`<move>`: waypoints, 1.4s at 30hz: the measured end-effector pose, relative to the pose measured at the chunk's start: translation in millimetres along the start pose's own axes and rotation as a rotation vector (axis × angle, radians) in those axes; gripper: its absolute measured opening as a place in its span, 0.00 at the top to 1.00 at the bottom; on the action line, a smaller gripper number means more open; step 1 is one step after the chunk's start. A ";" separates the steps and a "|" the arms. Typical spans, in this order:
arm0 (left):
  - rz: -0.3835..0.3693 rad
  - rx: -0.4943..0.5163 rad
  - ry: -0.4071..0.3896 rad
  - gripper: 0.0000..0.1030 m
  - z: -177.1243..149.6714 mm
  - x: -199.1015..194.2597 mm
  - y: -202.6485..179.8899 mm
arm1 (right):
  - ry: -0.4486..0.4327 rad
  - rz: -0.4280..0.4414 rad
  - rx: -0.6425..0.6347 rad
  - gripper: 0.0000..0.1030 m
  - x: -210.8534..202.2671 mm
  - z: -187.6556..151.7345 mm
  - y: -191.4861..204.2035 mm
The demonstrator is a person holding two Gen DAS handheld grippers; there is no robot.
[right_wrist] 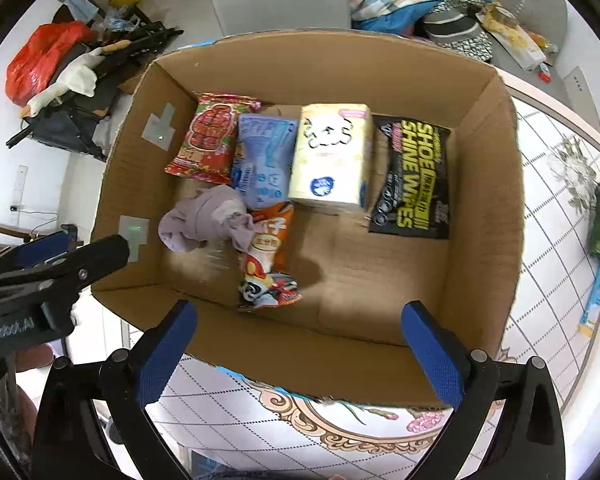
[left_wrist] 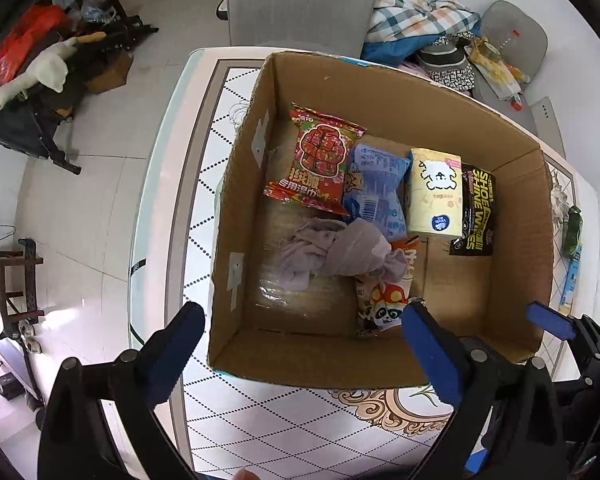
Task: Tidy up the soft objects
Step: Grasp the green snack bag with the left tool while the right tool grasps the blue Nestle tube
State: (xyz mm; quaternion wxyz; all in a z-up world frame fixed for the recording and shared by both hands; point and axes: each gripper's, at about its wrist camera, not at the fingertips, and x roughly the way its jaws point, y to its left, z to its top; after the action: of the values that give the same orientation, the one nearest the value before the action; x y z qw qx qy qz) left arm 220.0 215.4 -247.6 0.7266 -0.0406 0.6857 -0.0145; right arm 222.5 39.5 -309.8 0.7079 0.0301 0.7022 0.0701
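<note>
Tabletop (left_wrist: 204,208) box (right_wrist: 484,200): only right view shows 2 wide, empty grippers' left (right_wrist: 56,248), right (right_wrist: 300,344).

A lived-in home: patterned dining table (left_wrist: 204,216), tiled floor (left_wrist: 80,208) (cluttered), plaid blanket (left_wrist: 412,4) heaped nearby.

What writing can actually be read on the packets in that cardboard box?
"SHOE SHINE WIPES": black packet, right of the yellow tissue pack.
Red packet: Chinese characters, too blurred to read.
Blue packet, orange panda packet: print too small.
</note>
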 end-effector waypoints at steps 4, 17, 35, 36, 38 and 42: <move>0.018 -0.008 -0.019 0.02 -8.9 -3.9 -4.1 | -0.019 -0.041 0.008 0.00 -6.5 -8.5 -5.0; 0.042 0.012 -0.163 0.02 -53.2 -61.2 -23.6 | -0.137 -0.066 -0.004 0.00 -67.7 -52.6 -14.1; -0.024 0.160 -0.243 0.02 -58.0 -99.1 -157.3 | -0.265 -0.012 0.198 0.00 -152.3 -107.0 -150.2; -0.038 0.182 -0.234 0.02 -53.3 -95.4 -175.3 | -0.264 -0.030 0.236 0.00 -152.2 -109.1 -172.6; -0.045 0.235 -0.221 0.02 -44.6 -86.9 -210.7 | -0.261 -0.056 0.310 0.00 -150.4 -112.0 -217.7; -0.037 0.333 -0.142 0.02 -25.6 -48.8 -288.5 | -0.229 -0.119 0.457 0.00 -132.3 -117.9 -313.6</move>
State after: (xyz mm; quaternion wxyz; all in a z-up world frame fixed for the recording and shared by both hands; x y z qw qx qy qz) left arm 201.6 -69.3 -177.7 0.7696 0.0666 0.6198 -0.1383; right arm 122.1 -295.8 -224.5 0.7604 0.1555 0.6157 -0.1362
